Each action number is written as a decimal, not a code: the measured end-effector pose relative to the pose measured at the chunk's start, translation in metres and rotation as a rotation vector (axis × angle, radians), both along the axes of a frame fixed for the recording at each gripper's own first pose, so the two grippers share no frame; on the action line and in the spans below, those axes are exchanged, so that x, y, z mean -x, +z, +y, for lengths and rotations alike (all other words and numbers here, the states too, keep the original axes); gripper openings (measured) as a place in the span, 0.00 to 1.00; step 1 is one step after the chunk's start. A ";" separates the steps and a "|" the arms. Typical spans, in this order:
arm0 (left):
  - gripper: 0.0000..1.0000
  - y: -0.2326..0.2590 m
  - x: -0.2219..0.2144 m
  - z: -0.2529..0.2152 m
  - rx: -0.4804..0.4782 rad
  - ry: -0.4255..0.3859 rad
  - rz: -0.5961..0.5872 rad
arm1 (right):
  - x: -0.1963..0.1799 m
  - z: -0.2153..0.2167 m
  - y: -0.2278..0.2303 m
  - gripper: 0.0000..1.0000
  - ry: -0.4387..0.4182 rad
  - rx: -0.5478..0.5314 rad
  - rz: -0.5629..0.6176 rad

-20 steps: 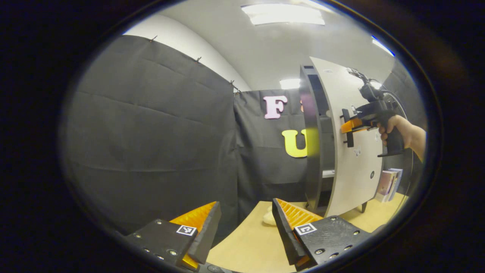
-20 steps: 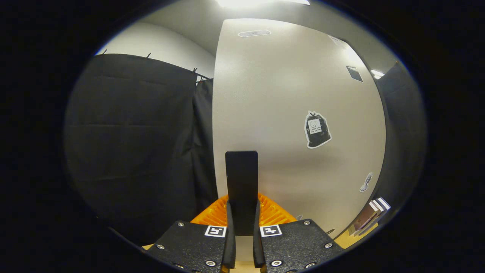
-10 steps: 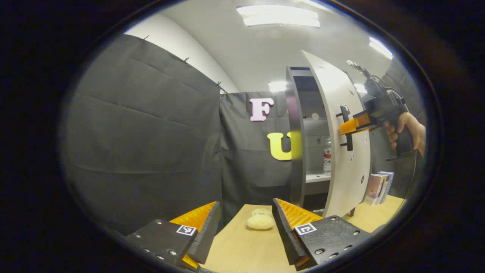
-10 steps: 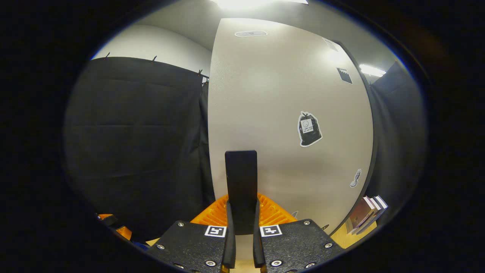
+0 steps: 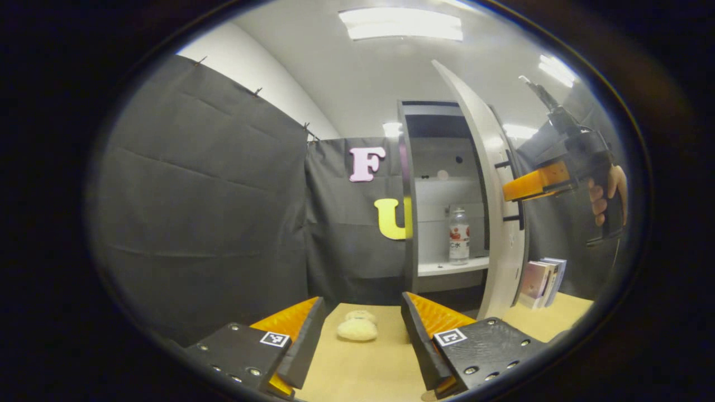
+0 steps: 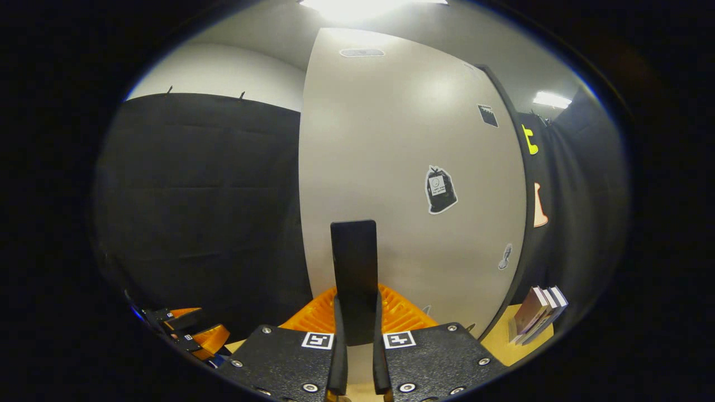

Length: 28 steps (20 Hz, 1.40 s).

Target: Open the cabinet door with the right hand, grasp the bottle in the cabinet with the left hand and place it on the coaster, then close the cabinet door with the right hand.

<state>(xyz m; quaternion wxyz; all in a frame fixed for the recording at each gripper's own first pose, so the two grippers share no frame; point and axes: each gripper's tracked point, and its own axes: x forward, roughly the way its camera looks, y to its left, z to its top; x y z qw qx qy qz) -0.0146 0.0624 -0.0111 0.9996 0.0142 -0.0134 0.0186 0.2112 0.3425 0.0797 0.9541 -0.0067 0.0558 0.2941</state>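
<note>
The cabinet door has swung wide open, so the bottle on the shelf now shows. The right tongs pinch the door handle. The left tongs wait open above the desk, ready to reach in.

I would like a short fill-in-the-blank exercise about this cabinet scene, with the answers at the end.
1. The right hand-held gripper is shut on the door's ____.
2. The bottle stands on a ____ inside the cabinet.
3. The left hand-held gripper is ____.
4. The books stand on the ____.

Answers: handle; shelf; open; table
</note>
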 end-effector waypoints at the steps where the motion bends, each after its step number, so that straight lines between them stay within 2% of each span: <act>1: 0.84 -0.001 0.002 -0.010 0.002 -0.005 0.002 | 0.002 -0.003 -0.001 0.18 0.005 -0.001 -0.003; 9: 0.84 0.015 0.004 -0.096 0.015 -0.090 -0.030 | 0.031 -0.042 0.012 0.18 0.004 -0.006 -0.021; 10: 0.78 0.017 0.003 -0.106 0.018 -0.100 -0.034 | 0.037 -0.049 0.015 0.18 -0.001 -0.008 -0.027; 12: 0.72 0.017 0.003 -0.123 0.014 -0.116 -0.035 | 0.049 -0.067 0.020 0.18 -0.013 -0.020 -0.027; 14: 0.72 0.018 0.006 -0.138 0.010 -0.123 -0.034 | 0.050 -0.088 0.019 0.18 -0.029 -0.022 -0.024; 15: 0.84 0.018 0.007 -0.145 0.013 -0.128 -0.035 | 0.047 -0.096 0.018 0.17 -0.040 -0.019 -0.025; 25: 0.83 0.021 0.032 -0.182 -0.017 -0.117 -0.033 | 0.042 -0.176 0.019 0.17 -0.125 -0.005 -0.061; 28: 0.83 0.022 0.032 -0.188 -0.036 -0.109 -0.034 | 0.032 -0.199 0.020 0.16 -0.179 -0.003 -0.078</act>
